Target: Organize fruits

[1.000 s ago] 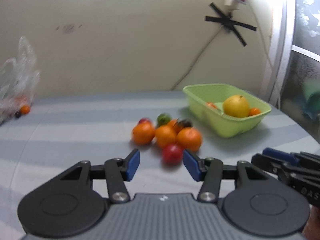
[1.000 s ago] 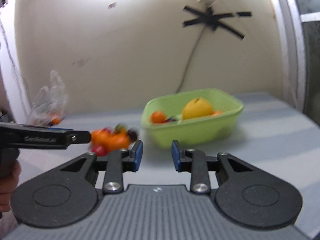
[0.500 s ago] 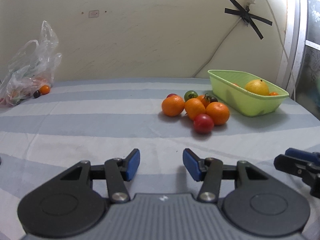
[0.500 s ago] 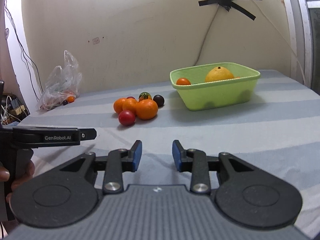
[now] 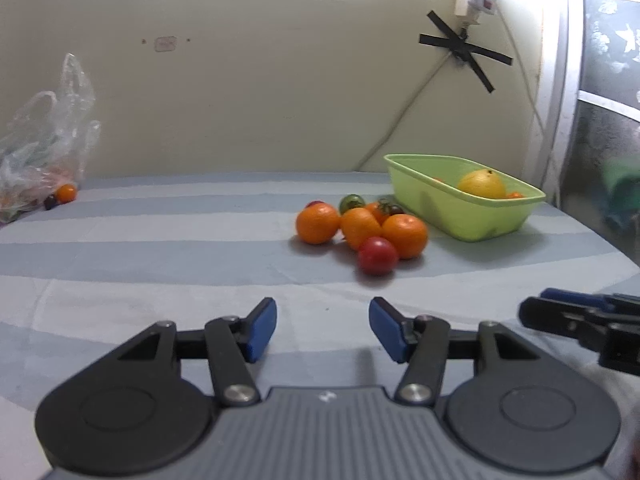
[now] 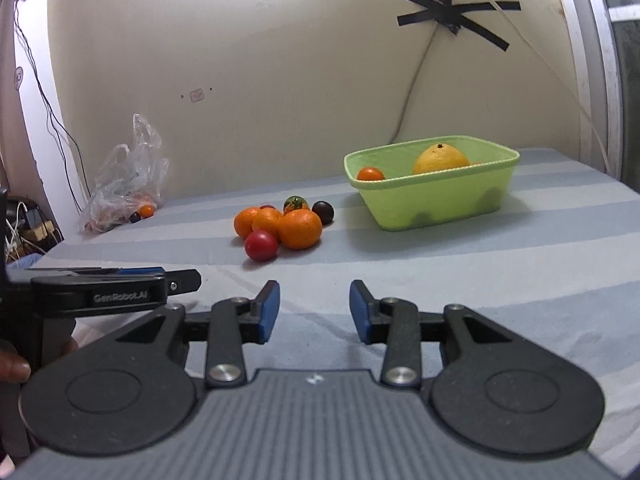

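A striped tablecloth (image 5: 160,256) before a cream wall; oranges (image 6: 300,229) and a red tomato (image 6: 261,245) clustered beside a green basket (image 6: 436,196) (yellow fruit inside) — left gripper (image 5: 322,330), jaws just widening, and right gripper (image 6: 314,312) both parted, empty.

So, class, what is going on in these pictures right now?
A person holds a black claw with blue pads in each hand. The left claw and right claw are both open and empty, short of the loose pile of oranges and tomatoes. The light green plastic basket already holds a large yellow citrus fruit.
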Demonstrator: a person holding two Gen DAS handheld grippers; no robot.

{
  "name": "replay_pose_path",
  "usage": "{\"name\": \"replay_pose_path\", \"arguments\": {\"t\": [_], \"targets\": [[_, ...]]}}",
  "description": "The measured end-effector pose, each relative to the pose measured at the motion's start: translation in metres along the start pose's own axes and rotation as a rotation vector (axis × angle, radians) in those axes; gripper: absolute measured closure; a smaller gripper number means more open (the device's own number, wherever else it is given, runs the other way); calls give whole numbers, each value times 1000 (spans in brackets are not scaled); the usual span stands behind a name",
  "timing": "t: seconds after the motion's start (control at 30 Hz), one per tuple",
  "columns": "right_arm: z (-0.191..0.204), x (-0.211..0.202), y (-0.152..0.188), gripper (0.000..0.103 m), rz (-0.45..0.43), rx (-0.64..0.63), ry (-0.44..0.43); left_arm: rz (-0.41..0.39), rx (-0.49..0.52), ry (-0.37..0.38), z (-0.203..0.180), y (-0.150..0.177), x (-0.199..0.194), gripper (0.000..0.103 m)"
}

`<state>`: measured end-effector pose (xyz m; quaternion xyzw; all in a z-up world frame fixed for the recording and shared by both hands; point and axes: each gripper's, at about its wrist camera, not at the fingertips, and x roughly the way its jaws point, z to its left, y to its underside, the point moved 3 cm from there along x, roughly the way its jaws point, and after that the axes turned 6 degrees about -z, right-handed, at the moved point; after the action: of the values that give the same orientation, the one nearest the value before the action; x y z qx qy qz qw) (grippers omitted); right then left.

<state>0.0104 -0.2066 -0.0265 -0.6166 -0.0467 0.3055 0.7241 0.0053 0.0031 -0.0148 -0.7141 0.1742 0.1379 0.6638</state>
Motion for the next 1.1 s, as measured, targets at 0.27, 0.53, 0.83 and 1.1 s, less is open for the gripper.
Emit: {"name": "replay_pose_path", "arguments": {"t": [0.27, 0.53, 0.83, 1.1], "targets": [[1, -1, 0, 61, -5, 7, -25, 0, -40, 73, 3, 1, -1, 50], [-3, -3, -1, 60, -24, 40, 11, 16, -43, 142, -1, 2, 1, 49], [-14, -5, -3, 52, -46, 95, 76, 9, -35, 155, -6, 3, -1, 49], [-20, 32, -18, 52, 26, 89, -71, -16, -50, 40, -1, 0, -3, 48]]}}
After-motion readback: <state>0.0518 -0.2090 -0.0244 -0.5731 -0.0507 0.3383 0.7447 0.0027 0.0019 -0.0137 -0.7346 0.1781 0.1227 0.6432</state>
